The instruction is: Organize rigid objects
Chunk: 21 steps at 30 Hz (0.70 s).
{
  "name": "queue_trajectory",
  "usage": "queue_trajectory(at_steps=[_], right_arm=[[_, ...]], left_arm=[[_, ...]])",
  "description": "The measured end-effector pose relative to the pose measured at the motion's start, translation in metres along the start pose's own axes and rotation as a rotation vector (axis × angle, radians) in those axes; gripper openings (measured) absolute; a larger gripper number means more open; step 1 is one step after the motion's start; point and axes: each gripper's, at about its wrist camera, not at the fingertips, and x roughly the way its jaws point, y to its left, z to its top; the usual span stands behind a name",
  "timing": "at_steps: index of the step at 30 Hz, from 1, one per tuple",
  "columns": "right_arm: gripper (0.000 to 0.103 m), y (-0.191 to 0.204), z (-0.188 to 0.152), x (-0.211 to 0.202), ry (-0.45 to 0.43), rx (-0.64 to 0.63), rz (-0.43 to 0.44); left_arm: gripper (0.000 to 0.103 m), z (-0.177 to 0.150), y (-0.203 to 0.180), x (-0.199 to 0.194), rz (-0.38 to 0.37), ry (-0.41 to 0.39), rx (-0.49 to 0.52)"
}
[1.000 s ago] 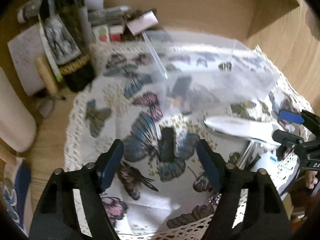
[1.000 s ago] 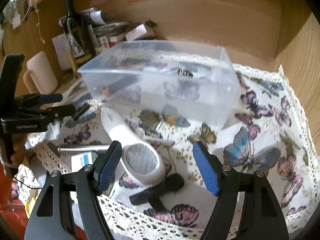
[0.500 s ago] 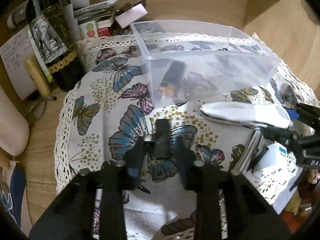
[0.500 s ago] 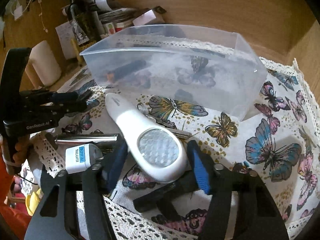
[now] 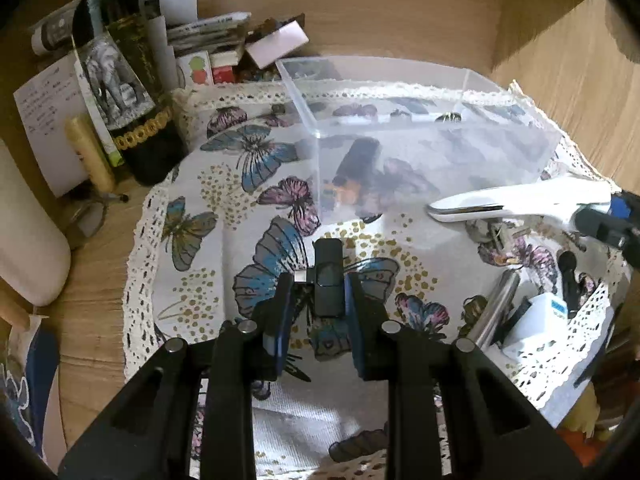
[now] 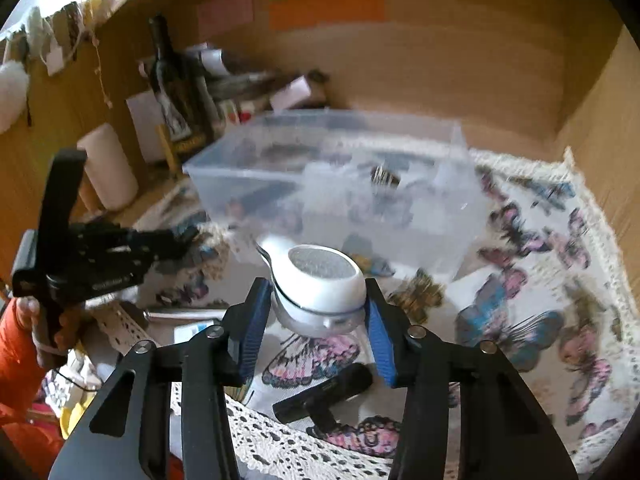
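Note:
My left gripper (image 5: 318, 300) is shut on a small black clip-like device (image 5: 328, 280) just above the butterfly cloth (image 5: 208, 208). My right gripper (image 6: 316, 312) is shut on the round head of a white handheld device (image 6: 316, 276) and holds it lifted off the cloth, in front of the clear plastic bin (image 6: 400, 196). The same white device (image 5: 520, 202) shows at the right of the left wrist view, beside the bin (image 5: 460, 148). A black and orange object (image 5: 352, 172) lies inside the bin.
A wine bottle (image 5: 128, 92), papers and small boxes crowd the back left. A metal rod (image 5: 496, 300), a white box (image 5: 536, 320) and a black T-shaped piece (image 6: 328, 396) lie near the cloth's front edge. Wooden walls stand behind and to the right.
Both grippers went from open to shut. The left closed on the black device; the right closed on the white device's head and lifted it off the cloth.

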Motion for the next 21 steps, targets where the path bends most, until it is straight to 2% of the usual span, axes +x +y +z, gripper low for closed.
queue_trajectory(at_steps=[10, 17, 21], right_arm=[[0.039, -0.005, 0.019, -0.036, -0.138, -0.002, -0.068], [0.039, -0.005, 0.032, -0.045, -0.178, -0.018, -0.099], [0.039, -0.007, 0.034, -0.038, -0.171, -0.017, -0.103]], left_arm=[[0.025, 0.017, -0.010, -0.034, -0.012, -0.106, 0.012], [0.025, 0.030, -0.018, -0.052, -0.037, -0.175, 0.022], [0.025, 0.034, -0.020, -0.052, -0.045, -0.183, 0.023]])
